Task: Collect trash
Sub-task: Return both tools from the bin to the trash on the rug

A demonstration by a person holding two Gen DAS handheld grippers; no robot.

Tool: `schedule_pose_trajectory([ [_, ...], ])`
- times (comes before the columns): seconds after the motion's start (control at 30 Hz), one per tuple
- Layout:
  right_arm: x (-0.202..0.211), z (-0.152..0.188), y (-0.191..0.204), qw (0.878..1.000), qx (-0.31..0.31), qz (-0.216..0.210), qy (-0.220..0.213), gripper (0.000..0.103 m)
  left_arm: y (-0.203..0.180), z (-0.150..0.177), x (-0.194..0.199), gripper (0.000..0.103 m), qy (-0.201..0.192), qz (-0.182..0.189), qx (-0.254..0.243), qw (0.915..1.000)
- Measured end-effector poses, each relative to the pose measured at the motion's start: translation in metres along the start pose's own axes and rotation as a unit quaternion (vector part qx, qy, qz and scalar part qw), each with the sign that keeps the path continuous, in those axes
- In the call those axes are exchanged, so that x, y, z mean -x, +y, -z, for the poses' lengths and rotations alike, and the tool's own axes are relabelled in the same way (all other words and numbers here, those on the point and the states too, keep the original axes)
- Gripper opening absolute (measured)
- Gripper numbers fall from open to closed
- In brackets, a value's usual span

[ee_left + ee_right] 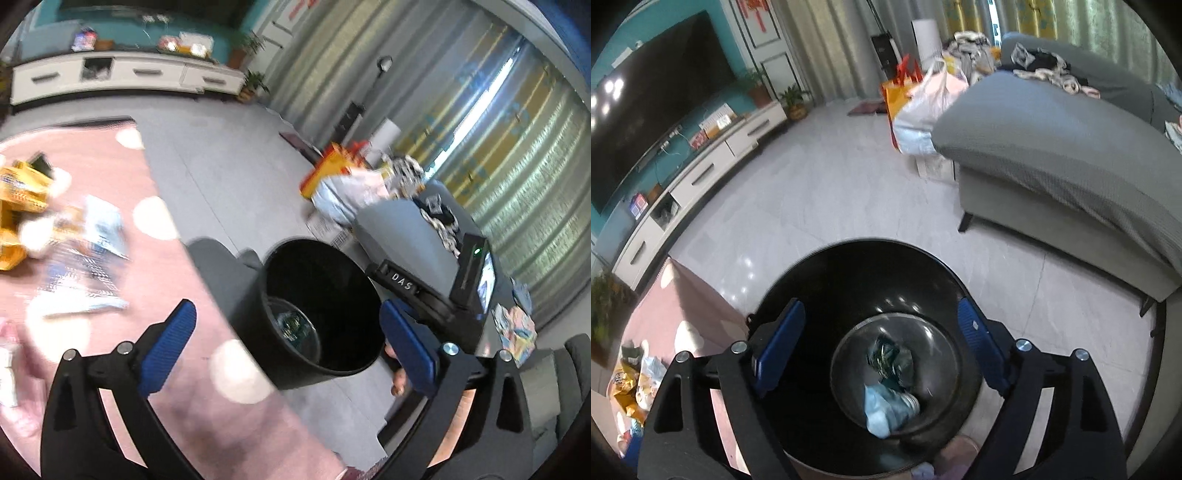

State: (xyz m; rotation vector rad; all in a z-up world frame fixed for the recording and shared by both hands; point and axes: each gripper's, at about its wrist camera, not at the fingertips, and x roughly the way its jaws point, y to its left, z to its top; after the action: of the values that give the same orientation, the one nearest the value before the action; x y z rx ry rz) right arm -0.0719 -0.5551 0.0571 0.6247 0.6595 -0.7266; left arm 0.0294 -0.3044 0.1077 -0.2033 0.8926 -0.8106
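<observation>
Here the drop into the black bin (871, 280) appears to be finished, and the next piece of trash has to be fetched. The right claw (882, 350) is held directly above the bin mouth with its blue pads spread wide and nothing between them; a dark green wrapper (890, 360) and a pale blue crumpled piece (886, 410) are seen lying on the bin floor below. The left claw (284, 347) is likewise spread to its widest and empty, and is aimed past the bin's rim, between the bin and the pink dotted rug (177, 317). The remaining trash is scattered on that rug, well apart from the bin: yellow packets (20, 199) and pale wrappers (101, 225), blurred in the left view. For a clean pick, one wrapper should be approached from above with the pads kept wide, and closed only once it is straddled, so that neighbouring pieces are not dragged along. The bin's rim stands between the claws and the rug and should be cleared on the way out. A grey sofa (1071, 147), filled bags (923, 110) and a white TV cabinet (701, 173) stand around the tiled floor, none in the path.
</observation>
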Motion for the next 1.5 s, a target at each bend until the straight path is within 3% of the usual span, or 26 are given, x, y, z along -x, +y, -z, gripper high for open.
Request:
schedule_pose_trajectory([
  [0.13, -0.005, 0.003, 0.009, 1.000, -0.006, -0.015, -0.016, 0.085, 0.019, 0.001, 0.040, 0.100, -0.034, -0.043, 0.017, 0.9984],
  [0.5, -0.028, 0.019, 0.047, 0.998, 0.058, 0.017, -0.019, 0.085, 0.082, 0.026, 0.123, 0.100, -0.077, -0.107, 0.072, 0.9887],
  [0.8, -0.046, 0.038, 0.076, 0.991, 0.124, 0.038, -0.012, 0.085, 0.132, 0.066, 0.183, 0.100, -0.112, -0.157, 0.128, 0.9728],
  [1.0, -0.058, 0.049, 0.090, 0.987, 0.152, 0.043, -0.003, 0.085, 0.156, 0.076, 0.201, 0.100, -0.125, -0.151, 0.168, 0.9660],
  [1.1, -0.061, 0.051, 0.094, 0.988, 0.152, 0.026, 0.010, 0.085, 0.161, 0.079, 0.207, 0.100, -0.132, -0.156, 0.176, 0.9630],
  [1.27, -0.065, 0.056, 0.096, 0.985, 0.161, 0.045, 0.032, 0.085, 0.167, 0.082, 0.212, 0.100, -0.132, -0.159, 0.182, 0.9614],
  [1.5, -0.064, 0.060, 0.099, 0.982, 0.178, 0.062, 0.021, 0.089, 0.170, 0.083, 0.209, 0.100, -0.126, -0.159, 0.181, 0.9623],
])
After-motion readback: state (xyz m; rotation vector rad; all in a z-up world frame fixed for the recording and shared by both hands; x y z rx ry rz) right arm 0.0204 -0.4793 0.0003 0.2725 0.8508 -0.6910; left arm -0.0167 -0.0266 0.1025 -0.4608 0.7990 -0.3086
